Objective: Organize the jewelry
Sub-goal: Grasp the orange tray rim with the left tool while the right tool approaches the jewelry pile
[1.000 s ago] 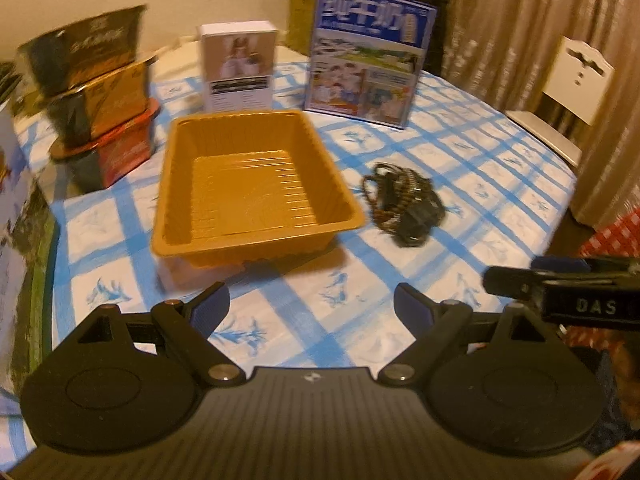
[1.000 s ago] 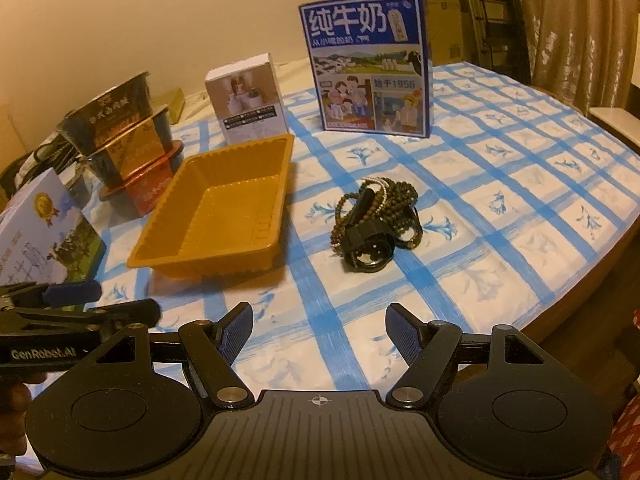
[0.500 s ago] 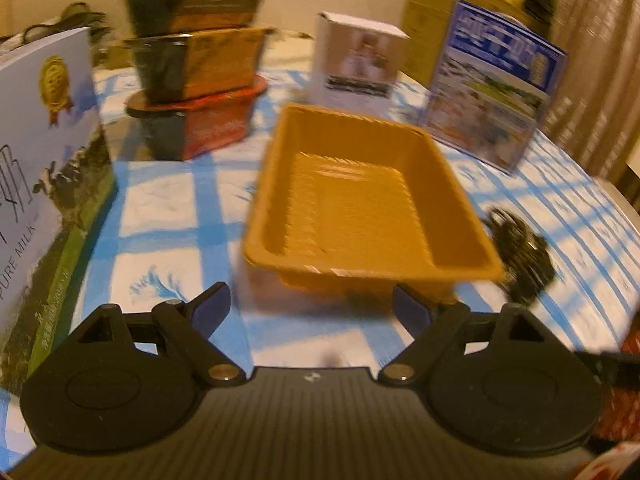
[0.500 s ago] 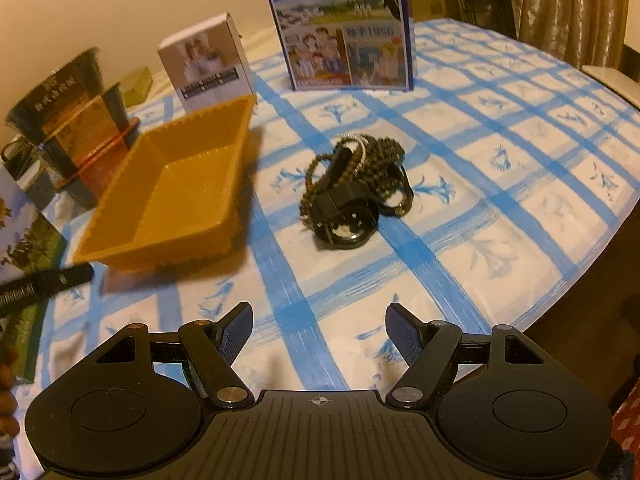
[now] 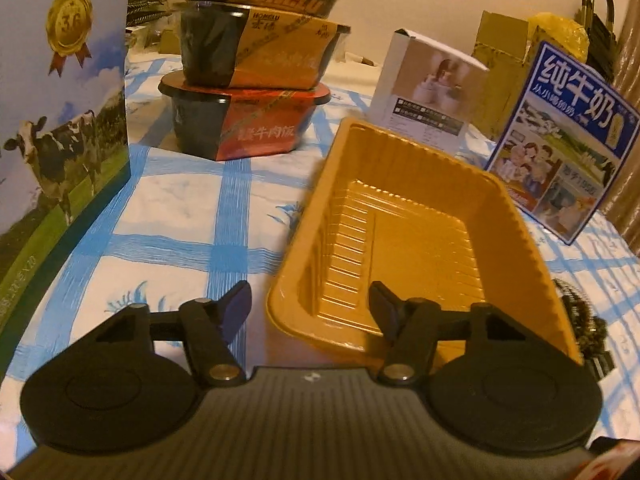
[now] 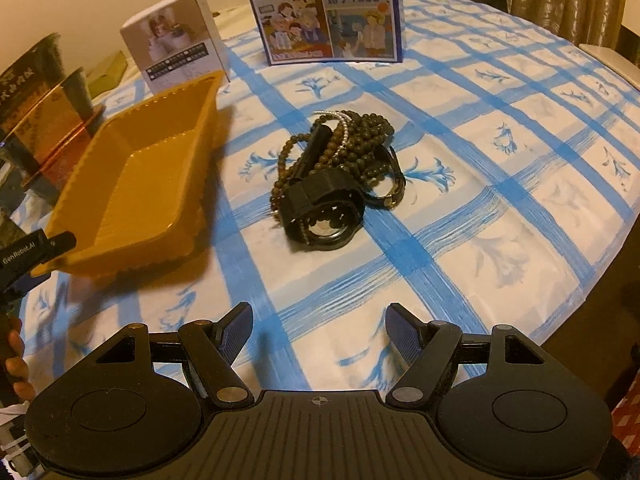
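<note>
An empty orange plastic tray [image 5: 404, 216] [image 6: 132, 176] lies on the blue-checked tablecloth. A heap of jewelry [image 6: 336, 172], brown bead strings, a thin pearl strand and a black wristwatch [image 6: 326, 220], lies right of the tray; its edge shows in the left wrist view [image 5: 584, 332]. My left gripper [image 5: 310, 312] is open and empty, its jaws straddling the tray's near left corner. It shows at the left edge of the right wrist view [image 6: 32, 256]. My right gripper [image 6: 318, 332] is open and empty, a short way in front of the heap.
Stacked black and orange food bowls [image 5: 256, 76] stand behind the tray's left. A cow-print milk carton [image 5: 56, 112] is at far left. A white box [image 5: 428, 96] [image 6: 176, 48] and a blue milk box [image 5: 560, 148] [image 6: 328, 12] stand behind. The table edge curves at right [image 6: 580, 300].
My left gripper swung left and came in low at the tray's near corner. My right gripper moved forward and down toward the jewelry heap. Both stayed open.
</note>
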Available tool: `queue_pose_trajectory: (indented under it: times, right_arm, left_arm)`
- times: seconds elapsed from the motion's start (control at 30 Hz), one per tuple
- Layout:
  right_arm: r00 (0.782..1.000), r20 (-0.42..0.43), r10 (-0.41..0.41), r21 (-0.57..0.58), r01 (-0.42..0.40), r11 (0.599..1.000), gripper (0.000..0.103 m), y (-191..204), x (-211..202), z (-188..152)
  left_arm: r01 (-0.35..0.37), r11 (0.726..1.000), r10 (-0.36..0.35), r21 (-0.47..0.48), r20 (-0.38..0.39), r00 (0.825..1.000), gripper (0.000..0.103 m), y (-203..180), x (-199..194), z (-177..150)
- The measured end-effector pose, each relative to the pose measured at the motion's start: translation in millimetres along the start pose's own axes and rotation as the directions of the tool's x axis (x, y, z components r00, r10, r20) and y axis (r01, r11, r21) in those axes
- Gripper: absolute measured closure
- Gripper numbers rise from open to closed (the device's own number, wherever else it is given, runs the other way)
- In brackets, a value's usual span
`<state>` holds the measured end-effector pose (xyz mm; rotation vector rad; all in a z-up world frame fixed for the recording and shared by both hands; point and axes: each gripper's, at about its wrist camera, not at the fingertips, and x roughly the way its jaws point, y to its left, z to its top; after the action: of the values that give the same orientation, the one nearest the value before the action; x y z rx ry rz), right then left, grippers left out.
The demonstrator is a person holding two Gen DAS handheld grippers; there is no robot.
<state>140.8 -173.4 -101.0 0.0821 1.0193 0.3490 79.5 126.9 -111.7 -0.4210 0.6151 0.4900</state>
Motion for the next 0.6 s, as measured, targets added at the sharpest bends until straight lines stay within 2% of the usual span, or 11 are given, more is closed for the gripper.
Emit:
queue_pose_trajectory:
  times: [0.03, 0.1, 0.23, 0.3, 0.4, 0.6]
  right_arm:
    - [1.000, -0.002, -0.004, 0.004, 0.004, 1.000, 0.030, -1.2, 2.4, 1.3]
    - [1.000, -0.011, -0.009, 0.013, 0.009, 1.000, 0.030, -3.5, 7.6, 3.8]
    - [0.999, -0.030, -0.019, 0.018, 0.019, 1.000, 0.030, -6.3, 17.9, 8.9]
    - [0.999, -0.035, -0.020, 0.015, 0.021, 1.000, 0.030, -6.5, 21.8, 11.8]
    - [0.999, -0.034, -0.024, 0.011, 0.024, 1.000, 0.030, -7.4, 26.3, 16.0]
    - [1.000, -0.006, -0.031, -0.006, 0.031, 1.000, 0.030, -11.5, 28.6, 23.4]
  left_arm:
    - [0.003, 1.000, -0.003, -0.004, 0.005, 1.000, 0.047, 0.9, 3.2, -0.3]
    - [-0.001, 1.000, 0.001, 0.001, 0.008, 1.000, 0.058, 1.4, 9.1, -0.2]
    - [-0.005, 1.000, 0.005, 0.007, 0.009, 1.000, 0.066, 3.4, 19.6, 0.4]
    - [0.004, 1.000, -0.005, 0.016, 0.015, 1.000, 0.082, 3.8, 20.7, 0.4]
    - [0.030, 0.998, -0.031, 0.053, 0.017, 0.999, 0.093, 2.7, 20.8, 1.7]
    - [0.076, 0.993, -0.077, 0.091, 0.007, 0.997, 0.097, 2.1, 17.0, 4.2]
